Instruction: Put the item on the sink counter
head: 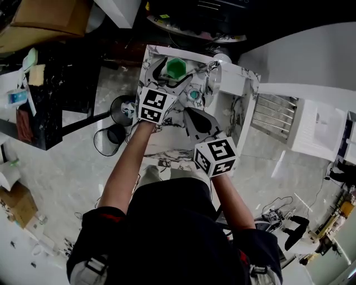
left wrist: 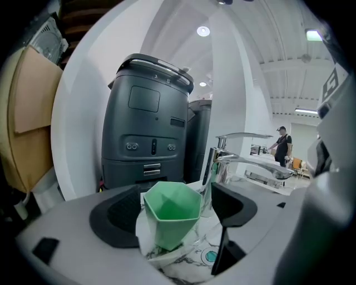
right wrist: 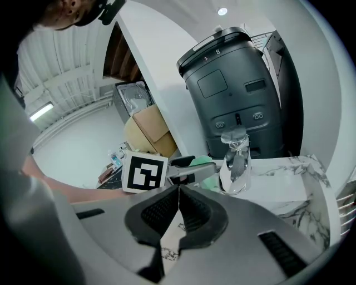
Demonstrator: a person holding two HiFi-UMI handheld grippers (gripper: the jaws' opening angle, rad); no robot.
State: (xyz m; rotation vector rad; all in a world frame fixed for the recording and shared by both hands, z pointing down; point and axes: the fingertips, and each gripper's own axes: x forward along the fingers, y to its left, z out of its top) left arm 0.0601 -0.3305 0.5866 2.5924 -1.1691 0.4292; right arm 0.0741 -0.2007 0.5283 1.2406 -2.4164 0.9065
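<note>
A green faceted cup [head: 176,68] stands upright at the far rim of the marbled sink counter [head: 167,147], next to the chrome faucet [head: 214,78]. My left gripper [head: 174,75] is open, one jaw on each side of the cup [left wrist: 171,214], with a narrow gap showing on both sides. The basin drain [head: 193,94] lies just right of it. My right gripper [head: 193,116] hovers shut over the counter's middle with nothing between its pads [right wrist: 179,207]. In the right gripper view the cup [right wrist: 207,179] is mostly hidden behind the left gripper [right wrist: 189,167].
A tall dark grey machine [left wrist: 147,128] stands behind the counter. The faucet [right wrist: 236,161] rises at the back of the marble top [right wrist: 289,183]. A white rack [head: 272,114] is to the right, a black stand [head: 119,108] to the left, cardboard [head: 50,16] far left.
</note>
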